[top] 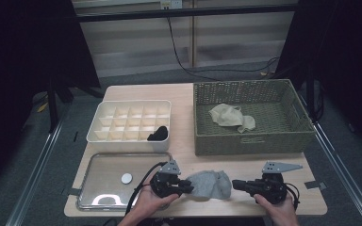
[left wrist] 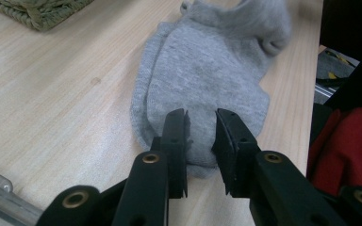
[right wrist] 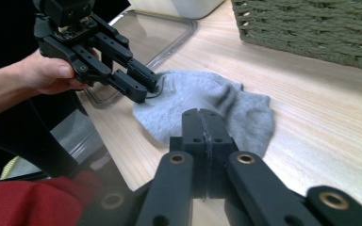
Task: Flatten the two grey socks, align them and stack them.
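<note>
Both grippers at grey sock (top: 210,184), bottom centre of high view.
Left gripper (left wrist: 201,123): narrow gap over the sock's edge, nothing clamped. Right gripper (right wrist: 203,117): jaws together, empty, short of the sock.

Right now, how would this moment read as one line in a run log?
item: soft grey fabric sock flat on wooden table | left hand-held gripper: open at sock's edge | right hand-held gripper: shut, empty, near sock

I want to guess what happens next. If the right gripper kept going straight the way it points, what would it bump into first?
Most likely the grey sock. The right gripper has its jaws shut and points at the sock lying on the wooden table. Past the sock sits the left gripper, at the sock's far edge.
</note>
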